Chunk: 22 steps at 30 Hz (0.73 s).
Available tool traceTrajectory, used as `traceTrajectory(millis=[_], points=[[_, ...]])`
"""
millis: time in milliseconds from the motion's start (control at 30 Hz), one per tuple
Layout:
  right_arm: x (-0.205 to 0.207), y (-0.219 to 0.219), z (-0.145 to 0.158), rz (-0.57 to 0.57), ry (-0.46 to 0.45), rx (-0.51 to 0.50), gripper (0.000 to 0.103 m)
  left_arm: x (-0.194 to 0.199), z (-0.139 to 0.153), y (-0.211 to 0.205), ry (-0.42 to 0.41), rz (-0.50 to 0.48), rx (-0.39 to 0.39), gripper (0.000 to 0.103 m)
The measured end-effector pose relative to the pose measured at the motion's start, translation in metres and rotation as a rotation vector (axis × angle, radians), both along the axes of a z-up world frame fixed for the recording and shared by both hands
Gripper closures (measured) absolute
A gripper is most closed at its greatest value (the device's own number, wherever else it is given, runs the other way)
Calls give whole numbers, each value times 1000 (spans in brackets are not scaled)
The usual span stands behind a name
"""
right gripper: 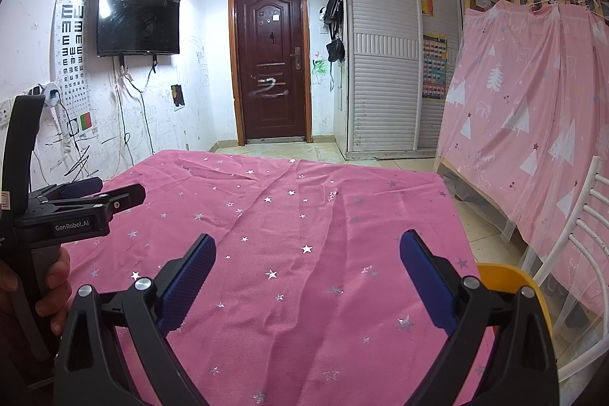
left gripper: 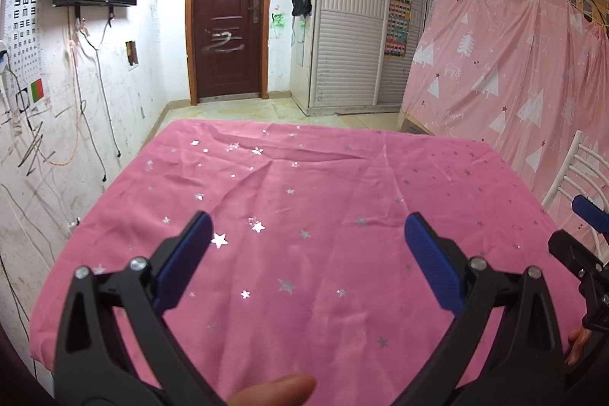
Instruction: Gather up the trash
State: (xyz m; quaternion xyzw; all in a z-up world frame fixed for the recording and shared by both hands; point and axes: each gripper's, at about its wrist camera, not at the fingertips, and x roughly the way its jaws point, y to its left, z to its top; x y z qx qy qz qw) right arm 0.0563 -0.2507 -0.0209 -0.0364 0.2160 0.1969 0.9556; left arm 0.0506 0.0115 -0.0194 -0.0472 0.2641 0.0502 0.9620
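Observation:
A table under a pink cloth with silver stars [left gripper: 304,215] [right gripper: 289,234] fills the lower half of both views. No piece of trash shows on it. My left gripper [left gripper: 308,234] hovers over the near part of the cloth, open, with nothing between its blue pads. My right gripper [right gripper: 306,253] is also open and empty above the cloth. A yellow container rim [right gripper: 510,276] peeks out beside the table's right edge, behind the right finger. The right gripper's side [left gripper: 586,246] appears at the right edge of the left wrist view, and the left gripper [right gripper: 91,204] shows at the left of the right wrist view.
A white chair [right gripper: 578,253] stands right of the table. A pink tree-print curtain [right gripper: 533,109] hangs over a bunk at the right. Beyond the table are a tiled floor, a dark brown door [right gripper: 272,63], white slatted wardrobes [right gripper: 384,63] and a wall TV [right gripper: 137,10]. A hand [right gripper: 53,288] grips the left tool.

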Motion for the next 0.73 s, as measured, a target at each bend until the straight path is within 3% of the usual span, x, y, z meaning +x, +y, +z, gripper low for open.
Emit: traceTrajectory(millis=[733], points=[[0,-1,0,-1,1,-1,12,-2,1,0,-5,1,-5,6]])
